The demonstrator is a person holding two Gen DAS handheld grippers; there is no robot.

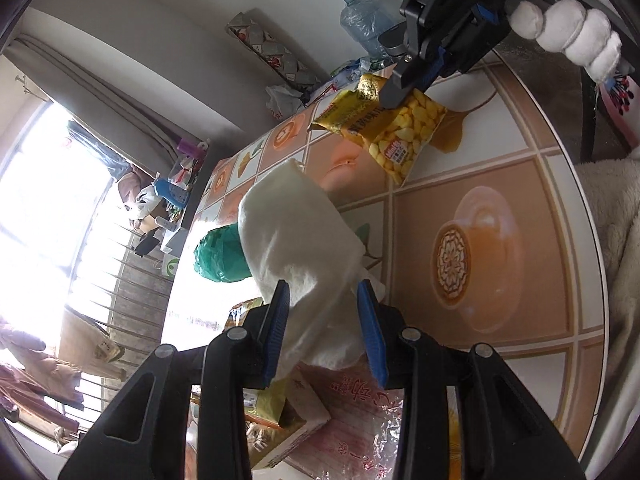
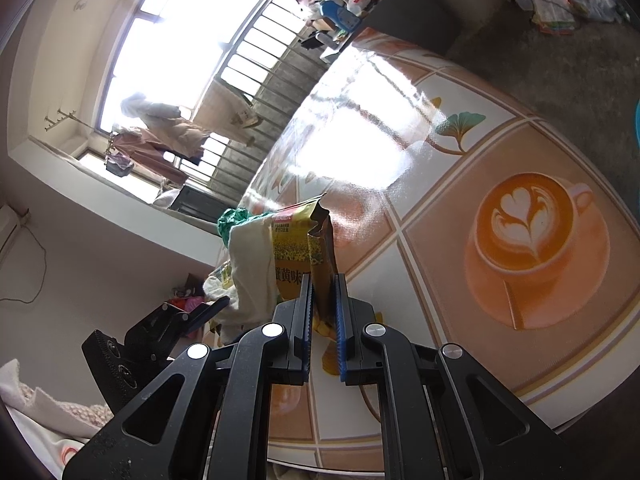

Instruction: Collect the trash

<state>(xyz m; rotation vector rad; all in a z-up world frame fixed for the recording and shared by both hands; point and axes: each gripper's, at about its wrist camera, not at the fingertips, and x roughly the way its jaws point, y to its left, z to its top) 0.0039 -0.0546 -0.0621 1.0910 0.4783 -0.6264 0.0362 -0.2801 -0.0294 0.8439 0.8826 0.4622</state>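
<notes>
My left gripper is shut on a white crumpled tissue and holds it above the table. My right gripper is shut on a yellow snack bag and holds it lifted over the table. In the left wrist view the right gripper pinches the same snack bag at the far side. A green crumpled wrapper lies behind the tissue; it also shows in the right wrist view, next to the tissue.
A pink printed packet and a small box lie under my left gripper. A water bottle and bags stand on the floor beyond the table. A fluffy white blanket lies at the table's right edge.
</notes>
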